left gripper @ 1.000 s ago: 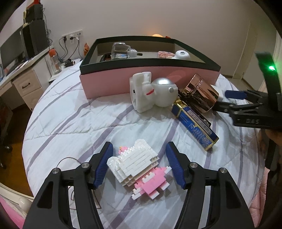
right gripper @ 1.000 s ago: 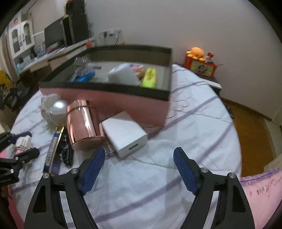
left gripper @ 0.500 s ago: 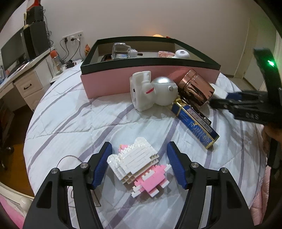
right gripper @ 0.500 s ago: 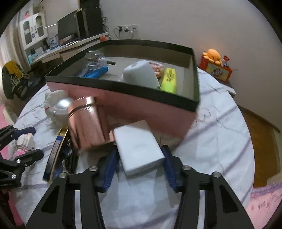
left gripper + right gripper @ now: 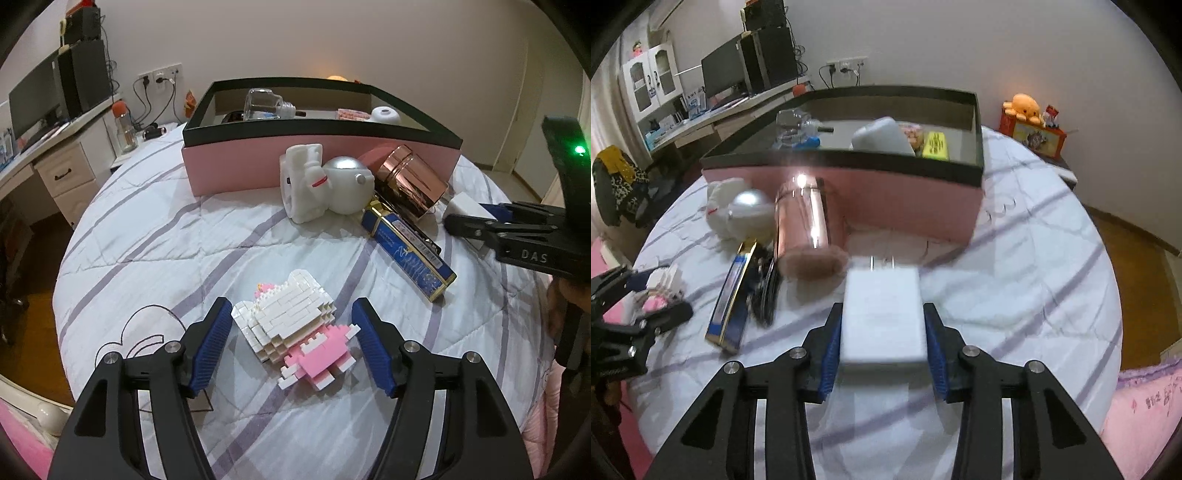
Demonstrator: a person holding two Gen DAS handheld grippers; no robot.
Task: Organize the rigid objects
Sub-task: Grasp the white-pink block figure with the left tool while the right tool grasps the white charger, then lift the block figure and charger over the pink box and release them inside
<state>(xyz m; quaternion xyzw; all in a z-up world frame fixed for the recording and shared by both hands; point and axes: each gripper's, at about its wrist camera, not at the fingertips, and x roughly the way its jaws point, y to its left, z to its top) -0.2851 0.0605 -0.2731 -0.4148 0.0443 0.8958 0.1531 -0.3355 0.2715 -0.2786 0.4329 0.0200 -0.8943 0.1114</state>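
The right gripper (image 5: pixel 882 332) has just closed, its pads pressing a white block. The left gripper (image 5: pixel 291 347) gapes, angled downward.

You're looking at a white-and-pink brick figure (image 5: pixel 295 328) at lower centre, a white quilt (image 5: pixel 155 229) striped lilac, a pink box (image 5: pixel 236 170) (black-rimmed), and a rose-gold canister (image 5: pixel 413 181) at right.

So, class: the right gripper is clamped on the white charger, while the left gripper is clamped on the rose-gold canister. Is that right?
Not quite. The right gripper is indeed clamped on the white charger, but the left gripper is not on the rose-gold canister. In the left wrist view its jaws stand open around the white-and-pink brick figure on the bedspread.
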